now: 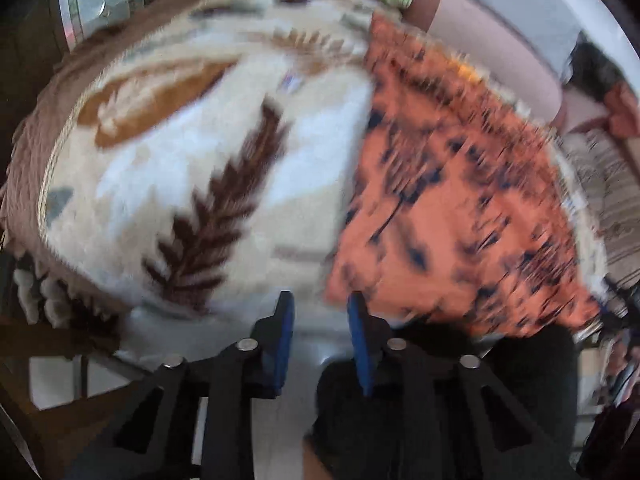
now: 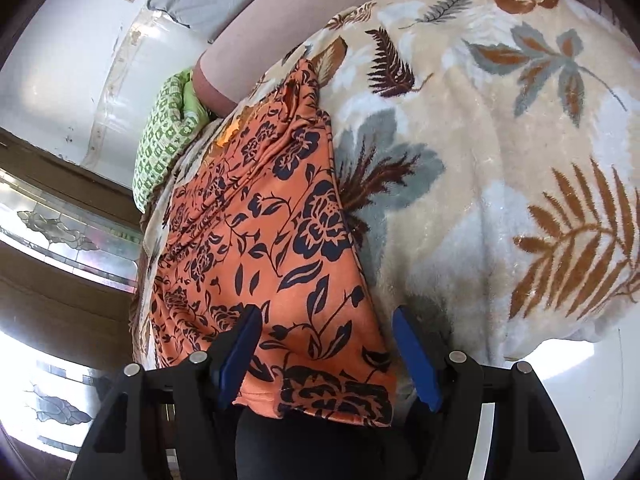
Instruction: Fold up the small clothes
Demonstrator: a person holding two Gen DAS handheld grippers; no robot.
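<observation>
Orange cloth (image 2: 276, 248) w/ dark navy flower-and-vine print lies flat on a plush blanket (image 2: 500, 184) that's cream w/ brown, rust and grey-blue leaf pattern. Cloth looks folded into a long strip: one long edge runs straight, and the near end hangs a bit over the blanket's near edge. Some soft creases toward the far end; a small yellow-orange patch shows at its far corner. In the left wrist view the same cloth (image 1: 460, 200) is motion-blurred, lying on the right part of the blanket (image 1: 200, 160), so fine detail there can't be read. Right claw (image 2: 326, 316) is spread wide, blue fingers (image 2: 240, 344) straddling the cloth's near end, nothing pinched. Left claw (image 1: 320, 300) is spread w/ a gap between its blue fingers (image 1: 284, 328), just at the cloth's near corner; can't tell if touching. A green patterned cloth (image 2: 160, 152) sits past the far end of the orange one, beside a pale pink bolster (image 2: 300, 28).
</observation>
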